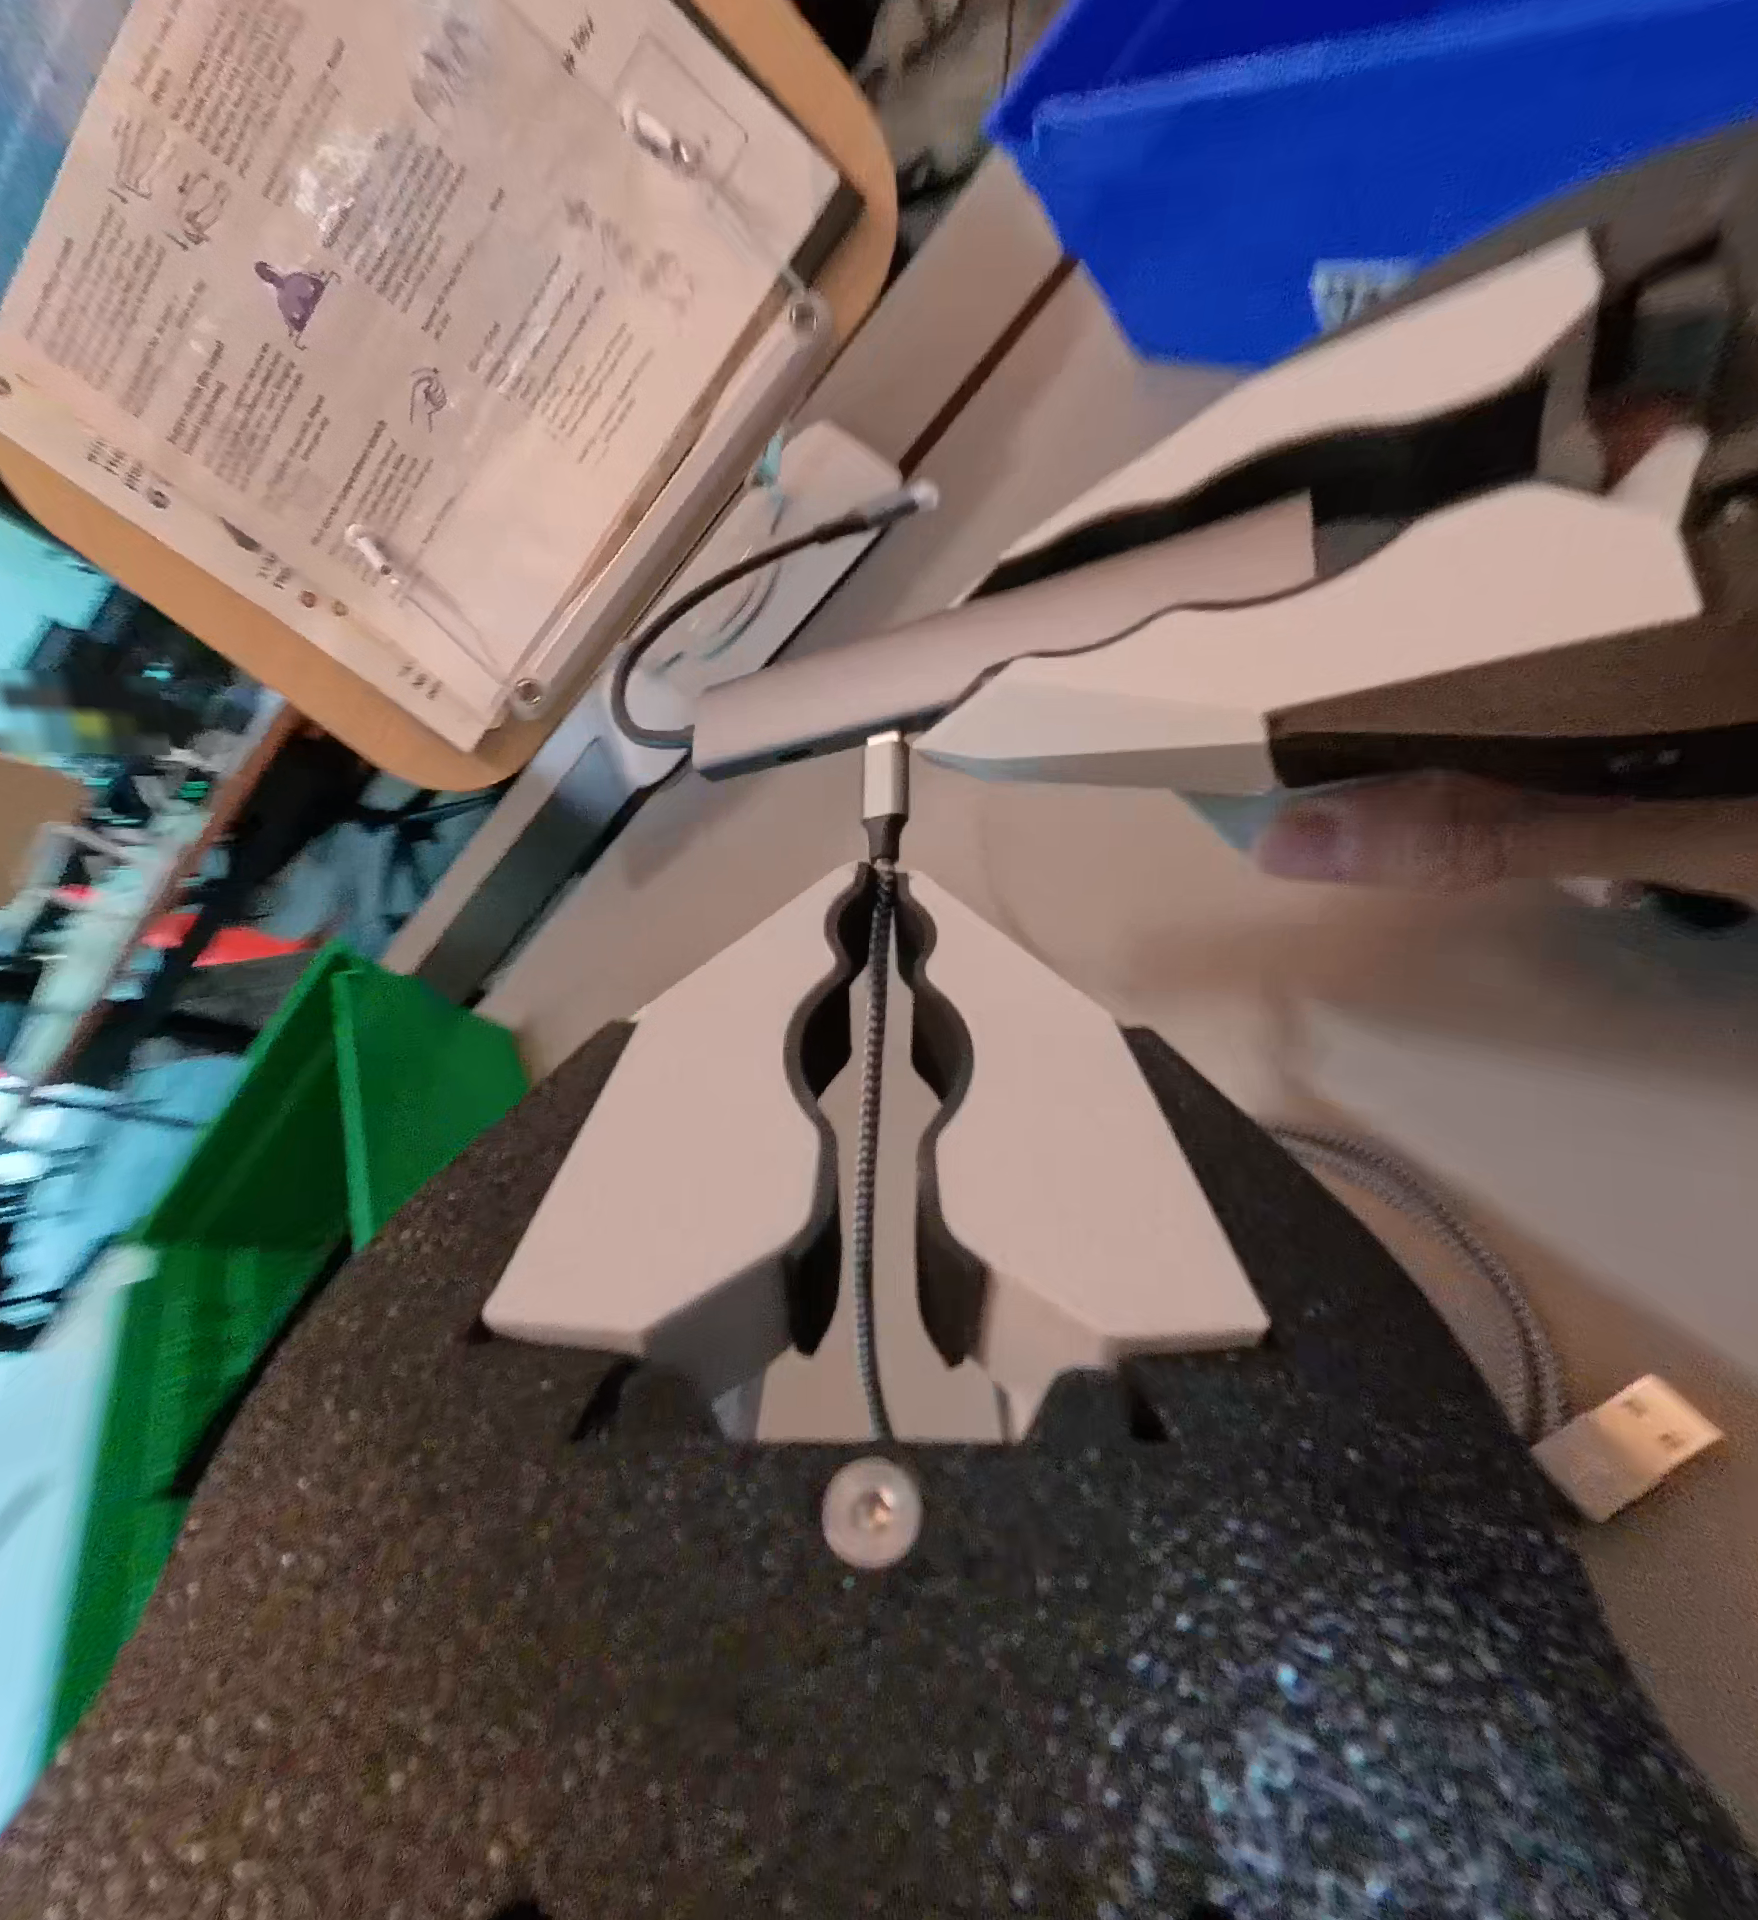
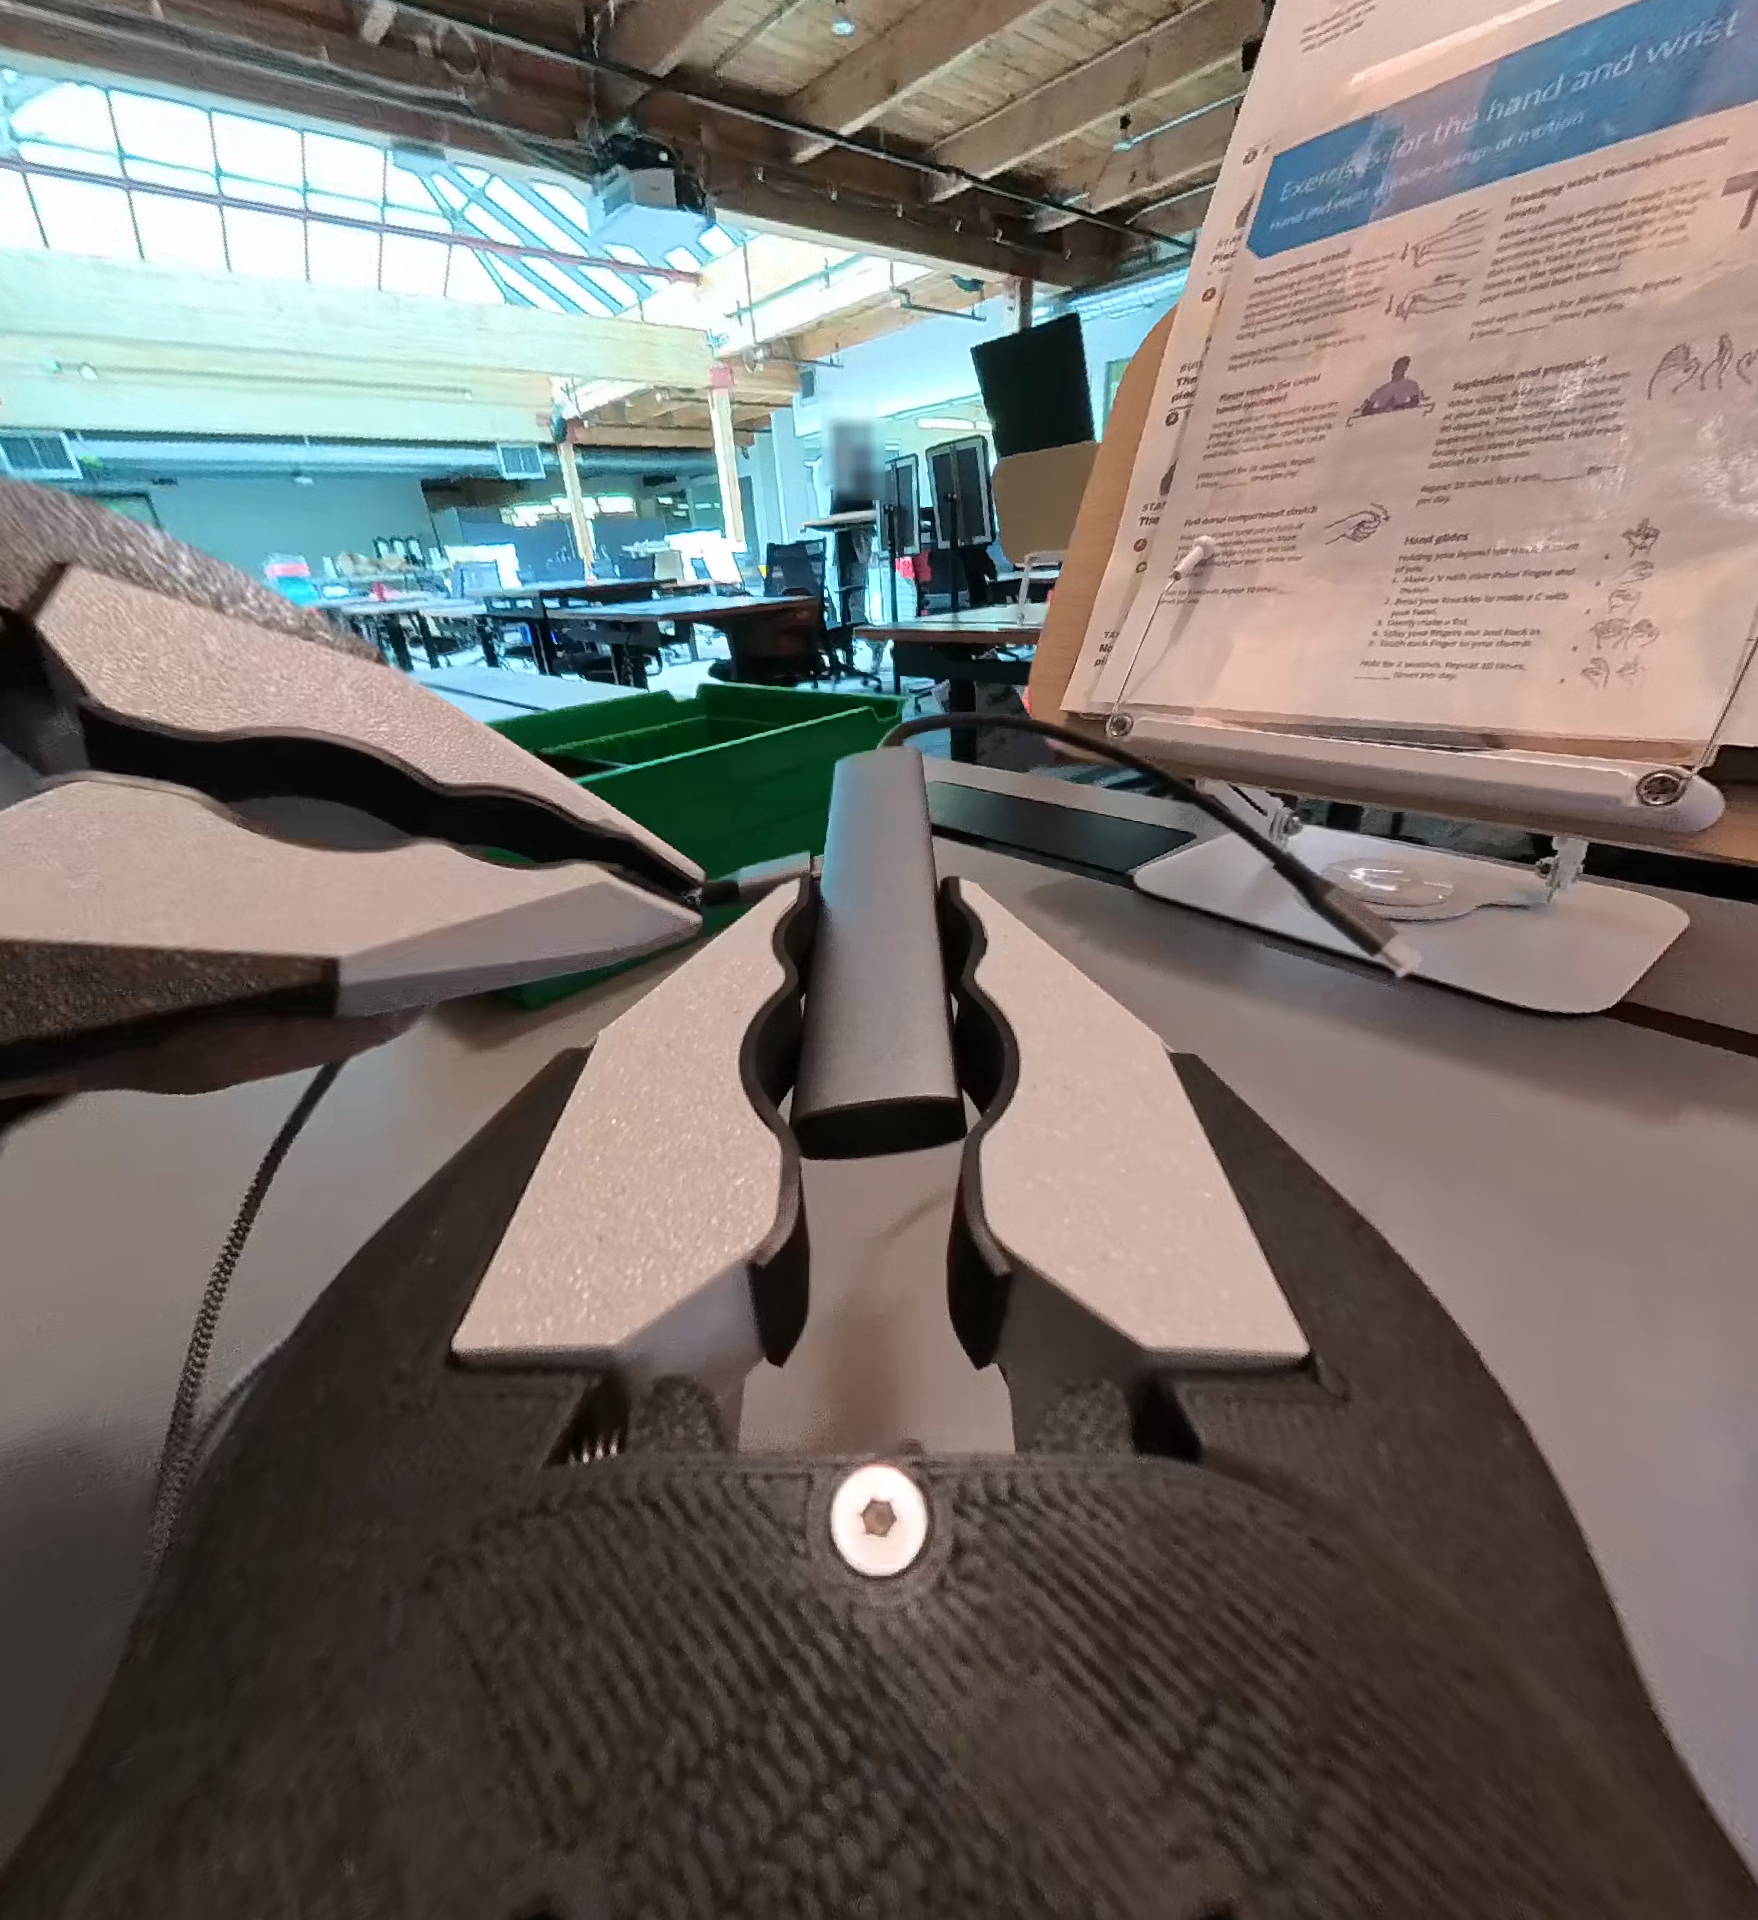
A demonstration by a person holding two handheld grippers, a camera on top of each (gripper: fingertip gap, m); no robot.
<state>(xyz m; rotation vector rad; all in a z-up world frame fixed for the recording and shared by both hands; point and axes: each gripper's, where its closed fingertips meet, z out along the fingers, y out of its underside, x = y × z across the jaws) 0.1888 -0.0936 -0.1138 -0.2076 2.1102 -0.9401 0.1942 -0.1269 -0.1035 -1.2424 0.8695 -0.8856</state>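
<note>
Braided cable (image 1: pixel 873 1091) runs straight up the narrow slot between the left gripper's (image 1: pixel 880 883) fingers, which are closed down on it close behind its silver plug (image 1: pixel 885 774), so the plug stands out stiffly beyond the tips and can be steered. That plug meets the side of the grey hub (image 1: pixel 854 691), at or in a port; how deeply it is seated cannot be told. The cable's other end, a flat silver connector (image 1: pixel 1628 1446), lies loose on the grey bench (image 1: pixel 1270 1091) to the side, with the slack curving back behind it. In the right wrist view the right gripper (image 2: pixel 875 904) has its fingers shut around the hub's body (image 2: pixel 880 935), about half of the bar standing out past the tips, a grip that seems meant to brace it against the push of the plug; the left gripper (image 2: pixel 693 899) comes in from the side with its tips right at the hub's edge. A bare fingertip (image 1: pixel 1374 847) of the person shows under the right gripper in the left view. The hub's own thin black lead (image 2: pixel 1218 821) loops away and ends unplugged on the white base (image 2: pixel 1529 935) of a document stand (image 2: pixel 1477 416) holding printed sheets. Farther off sit a green bin (image 2: pixel 709 758) and, seen from the left wrist, a blue bin (image 1: pixel 1374 156), then an open workroom.
</note>
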